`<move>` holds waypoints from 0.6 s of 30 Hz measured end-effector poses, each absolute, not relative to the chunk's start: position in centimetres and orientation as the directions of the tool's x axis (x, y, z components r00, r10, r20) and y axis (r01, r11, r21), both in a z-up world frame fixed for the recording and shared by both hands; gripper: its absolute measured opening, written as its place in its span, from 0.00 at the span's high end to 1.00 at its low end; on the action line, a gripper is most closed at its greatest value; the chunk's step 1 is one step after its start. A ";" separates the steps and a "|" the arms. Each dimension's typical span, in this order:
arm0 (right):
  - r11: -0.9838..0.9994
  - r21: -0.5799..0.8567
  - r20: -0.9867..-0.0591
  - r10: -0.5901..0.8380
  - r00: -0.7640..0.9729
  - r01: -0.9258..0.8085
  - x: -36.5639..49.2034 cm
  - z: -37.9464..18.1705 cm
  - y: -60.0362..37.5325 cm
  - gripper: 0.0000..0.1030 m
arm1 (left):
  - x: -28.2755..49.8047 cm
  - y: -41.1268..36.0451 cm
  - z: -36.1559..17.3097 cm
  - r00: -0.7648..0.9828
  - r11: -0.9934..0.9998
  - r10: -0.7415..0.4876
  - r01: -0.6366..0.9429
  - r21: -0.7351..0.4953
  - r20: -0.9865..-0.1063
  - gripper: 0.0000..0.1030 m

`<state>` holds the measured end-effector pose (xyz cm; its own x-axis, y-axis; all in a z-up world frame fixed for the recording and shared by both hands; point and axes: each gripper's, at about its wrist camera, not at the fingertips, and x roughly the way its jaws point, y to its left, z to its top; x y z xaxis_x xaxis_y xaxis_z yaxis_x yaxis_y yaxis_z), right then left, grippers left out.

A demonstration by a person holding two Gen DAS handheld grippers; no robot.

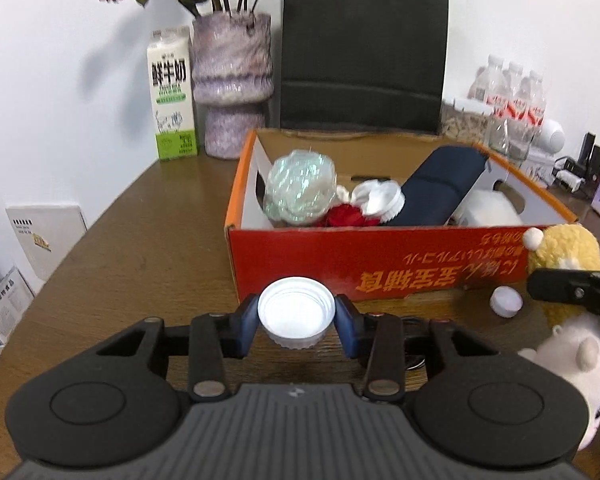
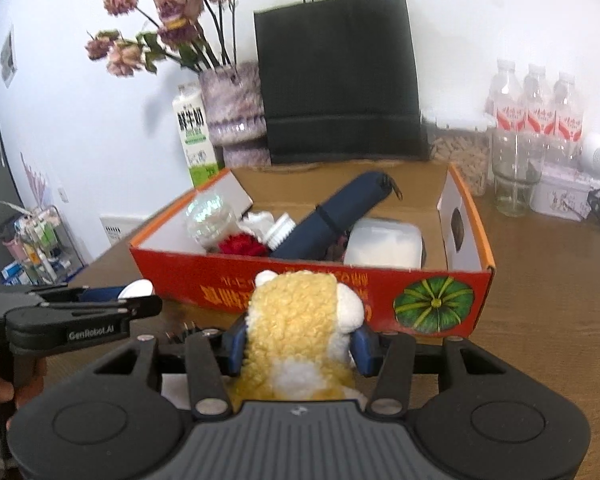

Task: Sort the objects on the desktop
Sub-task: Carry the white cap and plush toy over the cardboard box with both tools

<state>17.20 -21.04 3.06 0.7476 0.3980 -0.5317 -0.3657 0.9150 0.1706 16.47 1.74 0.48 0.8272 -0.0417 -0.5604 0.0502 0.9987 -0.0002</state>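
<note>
White cap (image 1: pixel 296 312), open side toward the camera, sits clamped between my left gripper (image 1: pixel 296 320) pads, clear of the wooden table (image 1: pixel 148 240). Yellow plush toy (image 2: pixel 296 328) is squeezed between my right gripper (image 2: pixel 300 346) pads, both blue fingers pressing into its fleece. Red cardboard box (image 1: pixel 380 256) stands just ahead of both jaws, already holding a clear crinkly ball (image 1: pixel 300 188), a navy pouch (image 1: pixel 440 184), another white cap and a red bit. A small white cap (image 1: pixel 506 301) lies on the table to the right of my left jaws, near the box front; a white plush (image 1: pixel 572 364) lies further right.

Step in hand, I judge: carry phase, both items gripped, drop not yet done. Next move calls for lifting each over the near box wall, finding free space inside, then parting the jaws.
</note>
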 end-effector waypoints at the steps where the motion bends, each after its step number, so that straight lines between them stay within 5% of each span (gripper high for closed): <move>1: 0.913 0.171 -0.521 0.403 0.753 -0.370 17.1 3.3 -21.1 0.53 | 16.2 1.7 0.8 0.835 0.999 -0.044 0.052 -0.001 -0.548 0.60; 18: 0.896 0.187 -0.342 0.443 0.829 -0.402 17.4 8.2 -22.4 0.53 | 16.2 -0.7 7.1 0.902 0.999 -0.044 0.042 -0.015 -0.430 0.60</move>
<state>17.35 -22.44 8.20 0.8288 0.4432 -0.3416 -0.4021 0.8963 0.1872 16.22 -0.74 7.11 0.9019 -0.0440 -0.4298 0.0417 0.9990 -0.0147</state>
